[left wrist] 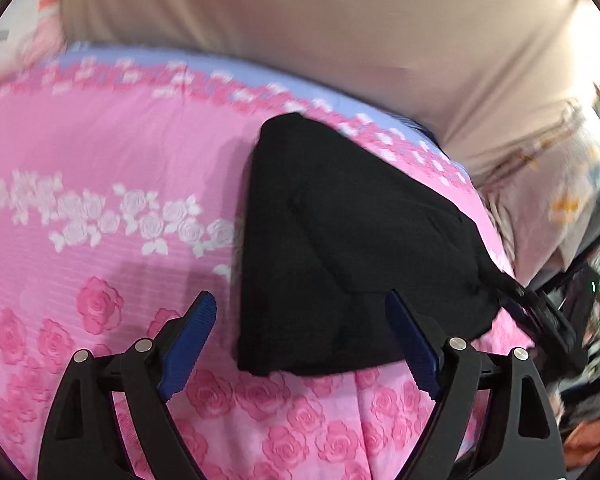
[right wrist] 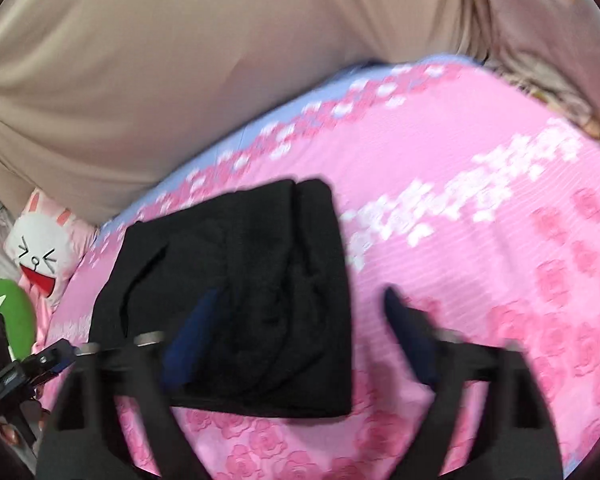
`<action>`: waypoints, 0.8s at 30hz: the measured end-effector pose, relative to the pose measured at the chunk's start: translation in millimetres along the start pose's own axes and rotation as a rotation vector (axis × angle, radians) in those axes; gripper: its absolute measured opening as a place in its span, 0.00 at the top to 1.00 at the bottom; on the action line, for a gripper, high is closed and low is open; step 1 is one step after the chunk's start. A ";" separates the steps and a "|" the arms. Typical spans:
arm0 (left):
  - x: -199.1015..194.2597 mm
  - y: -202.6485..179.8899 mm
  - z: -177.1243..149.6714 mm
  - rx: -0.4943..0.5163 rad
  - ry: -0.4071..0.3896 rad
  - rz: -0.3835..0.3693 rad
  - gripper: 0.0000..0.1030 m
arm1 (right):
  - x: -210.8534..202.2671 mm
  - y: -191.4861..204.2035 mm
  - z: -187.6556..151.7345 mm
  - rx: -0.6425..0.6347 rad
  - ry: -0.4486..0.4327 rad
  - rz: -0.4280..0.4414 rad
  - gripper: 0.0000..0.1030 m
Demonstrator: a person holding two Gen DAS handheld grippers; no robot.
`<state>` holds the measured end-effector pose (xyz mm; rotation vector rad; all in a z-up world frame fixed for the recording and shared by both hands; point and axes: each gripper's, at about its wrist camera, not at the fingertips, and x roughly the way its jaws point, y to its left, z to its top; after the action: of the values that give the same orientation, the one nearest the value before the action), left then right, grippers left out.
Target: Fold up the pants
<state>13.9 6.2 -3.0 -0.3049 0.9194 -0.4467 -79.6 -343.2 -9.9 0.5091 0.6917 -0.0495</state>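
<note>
Left gripper [left wrist: 300, 320] jaws released, empty: the folded black pants [left wrist: 348, 248] lie on the bed [left wrist: 100, 208] ahead, reaching between and right of them. Right gripper [right wrist: 296, 320] jaws likewise released; there the pants [right wrist: 240, 280] sit ahead-left, equally near.

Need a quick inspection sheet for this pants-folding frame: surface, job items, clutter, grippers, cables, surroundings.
Surface: pink rose-print bedsheet with a pale blue border, lying fairly flat.
Job's things: black pants, folded into a compact bundle that rests on the sheet.
Clutter: white rabbit plush and a green plush at the bed's edge.
Grippers: left gripper open, nothing between its fingers, its right finger in front of the pants; right gripper open, blurred, over the near edge of the pants.
Cables: nothing seen.
Surroundings: beige fabric behind the bed; patterned pale cloth to the side; the rest too blurred to tell.
</note>
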 end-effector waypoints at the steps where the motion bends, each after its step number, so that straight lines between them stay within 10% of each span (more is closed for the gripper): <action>1: 5.4 5.3 1.4 -0.020 0.014 -0.011 0.19 | 3.0 -3.3 0.6 0.014 0.021 0.019 0.14; 7: 39.1 36.9 8.0 -0.196 0.061 -0.159 0.14 | 32.4 -15.3 -10.5 0.113 0.127 0.112 0.23; 9: 43.5 35.4 11.9 -0.179 0.080 -0.220 0.55 | 33.0 -9.1 -10.5 0.113 0.131 0.171 0.46; 11: 35.1 33.0 17.1 -0.169 0.059 -0.214 0.74 | 24.0 8.9 -5.3 0.050 0.099 0.128 0.58; 16: -34.6 37.5 27.2 -0.097 -0.093 -0.107 0.93 | -10.4 43.2 1.4 -0.036 0.028 0.167 0.59; 20: -70.7 56.9 20.6 -0.051 -0.143 0.052 0.90 | -2.4 53.3 -15.0 -0.103 0.033 0.034 0.35; 24: -80.4 45.8 1.8 0.028 -0.163 0.111 0.51 | -8.9 41.4 -21.9 -0.041 0.028 0.070 0.35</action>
<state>-15.9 85.7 33.7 -0.2591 0.7661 -0.3275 -90.9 -297.8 -0.8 0.4953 0.7002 0.0373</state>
